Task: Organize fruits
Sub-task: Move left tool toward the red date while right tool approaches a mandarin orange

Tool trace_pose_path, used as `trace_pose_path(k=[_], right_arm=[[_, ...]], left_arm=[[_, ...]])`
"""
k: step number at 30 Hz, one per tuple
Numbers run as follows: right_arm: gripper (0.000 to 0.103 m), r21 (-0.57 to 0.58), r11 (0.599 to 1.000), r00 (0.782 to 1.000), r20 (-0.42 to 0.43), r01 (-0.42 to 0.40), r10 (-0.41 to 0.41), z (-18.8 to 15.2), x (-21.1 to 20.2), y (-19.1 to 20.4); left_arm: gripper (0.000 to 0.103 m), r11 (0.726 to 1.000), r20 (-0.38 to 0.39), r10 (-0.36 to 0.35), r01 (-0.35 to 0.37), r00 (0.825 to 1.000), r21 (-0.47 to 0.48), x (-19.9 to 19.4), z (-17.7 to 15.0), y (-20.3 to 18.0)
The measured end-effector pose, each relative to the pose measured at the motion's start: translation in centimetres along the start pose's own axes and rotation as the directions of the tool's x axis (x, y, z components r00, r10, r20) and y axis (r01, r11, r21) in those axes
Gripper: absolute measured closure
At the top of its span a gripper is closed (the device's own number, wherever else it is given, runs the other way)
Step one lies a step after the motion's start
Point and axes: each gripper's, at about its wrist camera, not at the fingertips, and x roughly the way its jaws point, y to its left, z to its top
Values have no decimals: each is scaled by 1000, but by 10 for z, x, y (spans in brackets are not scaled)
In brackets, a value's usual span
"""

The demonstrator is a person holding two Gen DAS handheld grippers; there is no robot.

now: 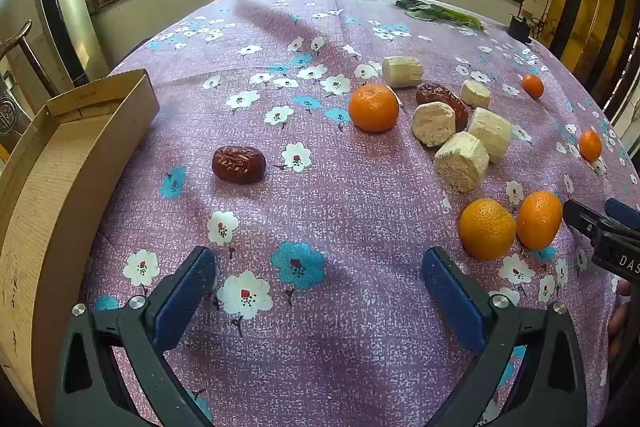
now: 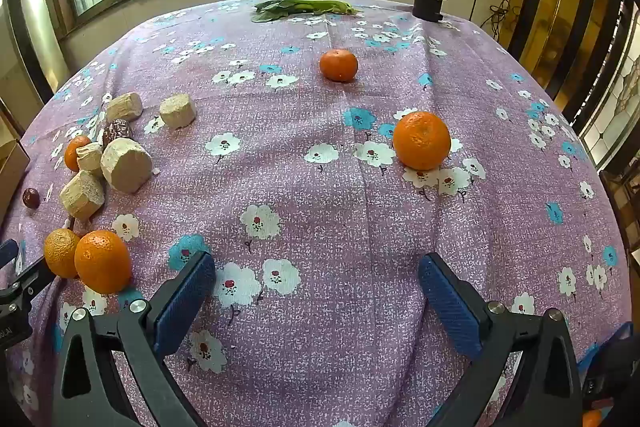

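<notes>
Fruit lies scattered on a purple flowered tablecloth (image 1: 320,327). In the left wrist view a red date (image 1: 239,165) lies ahead of my open left gripper (image 1: 318,269), with an orange (image 1: 373,107) farther back and two oranges (image 1: 487,229) side by side at the right. Pale cut chunks (image 1: 461,160) and a second date (image 1: 440,99) cluster behind. My right gripper (image 2: 316,273) is open over bare cloth; an orange (image 2: 421,140) sits ahead to its right and another orange (image 2: 338,65) farther back. The pair of oranges (image 2: 102,261) lies at its left.
An open cardboard box (image 1: 60,163) stands at the table's left edge. Green leafy vegetables (image 2: 304,9) and a small dark pot (image 2: 428,5) sit at the far edge below the windows. Two more small oranges (image 1: 590,145) lie near the right edge. A chair back (image 1: 24,43) stands far left.
</notes>
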Motion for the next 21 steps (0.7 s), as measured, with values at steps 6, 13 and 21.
trace_pose_path(k=[6, 13, 21], right_arm=[[1, -18, 1000, 995, -104, -16, 14, 11, 5, -1], [1, -42, 995, 995, -39, -92, 90, 29, -40, 2], [1, -115, 985, 989, 52, -132, 138, 57, -77, 30]], left_arm=[[0, 1000, -100, 11, -10, 995, 3, 2, 8, -1], [0, 1000, -68, 15, -16, 998, -3, -33, 33, 6], [0, 1000, 13, 5, -4, 1000, -25, -69, 69, 7]])
